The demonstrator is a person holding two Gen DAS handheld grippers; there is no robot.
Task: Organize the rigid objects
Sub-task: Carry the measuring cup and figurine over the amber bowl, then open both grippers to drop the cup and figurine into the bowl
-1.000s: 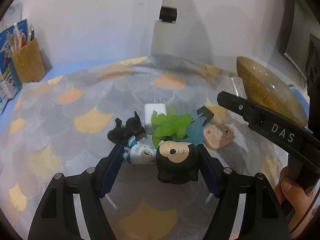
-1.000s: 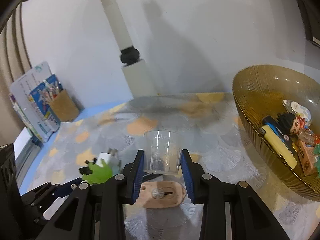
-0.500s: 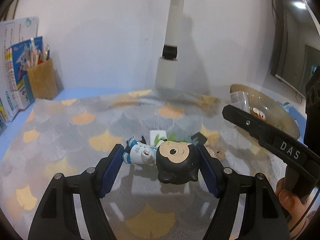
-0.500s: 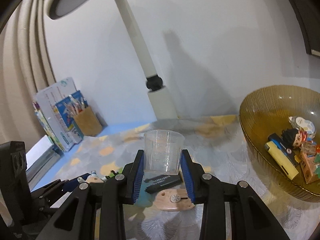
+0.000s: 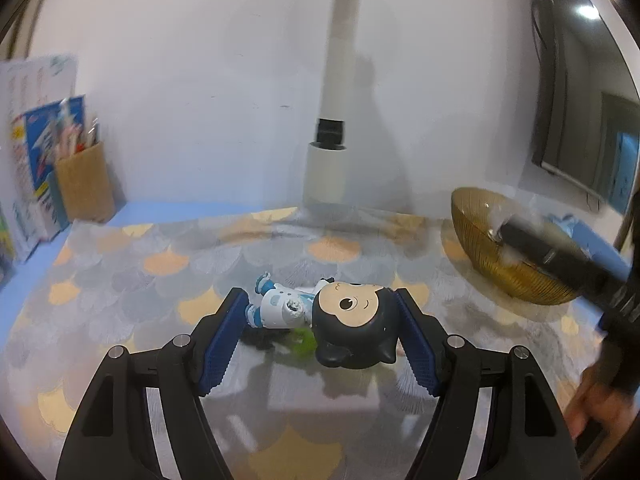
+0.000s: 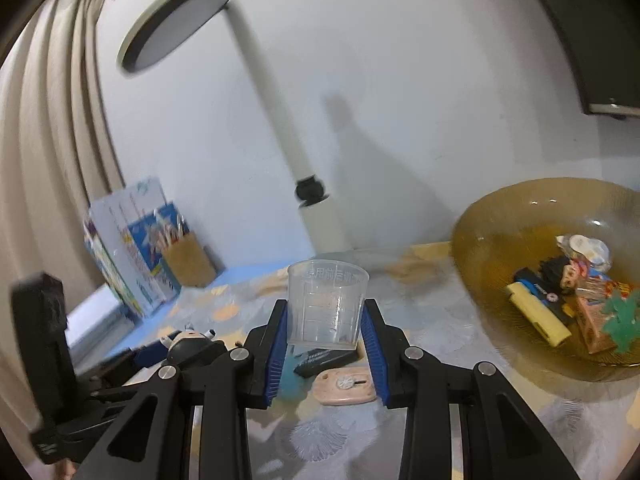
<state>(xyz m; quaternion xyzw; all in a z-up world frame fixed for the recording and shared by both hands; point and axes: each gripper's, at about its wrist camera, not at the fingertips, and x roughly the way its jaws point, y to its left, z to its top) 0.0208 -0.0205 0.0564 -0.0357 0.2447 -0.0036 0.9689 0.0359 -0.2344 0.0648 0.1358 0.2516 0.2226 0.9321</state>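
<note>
My left gripper (image 5: 320, 336) is shut on a cartoon figurine (image 5: 352, 328) with a big dark-haired head and a white and blue body, held sideways above the table. My right gripper (image 6: 326, 344) is shut on a clear plastic measuring cup (image 6: 326, 304), held upright in the air. An amber glass bowl (image 6: 500, 248) sits to the right with several small items inside, among them a yellow lighter (image 6: 538, 314) and a small figure (image 6: 564, 272). In the left wrist view the bowl (image 5: 488, 240) is at the right, partly behind my blurred right gripper (image 5: 560, 256).
On the patterned tablecloth (image 5: 160, 264) below lie a pink flat piece (image 6: 346, 386), a black flat piece (image 6: 324, 358) and a green toy (image 5: 302, 340). A white lamp post (image 5: 332, 160) stands at the back; a pen holder (image 5: 84, 184) and books (image 6: 120, 248) stand at the left.
Both grippers have risen and tilted upward with their loads. The table items have slid lower in view, and the bowl now appears farther off in the left wrist view.
</note>
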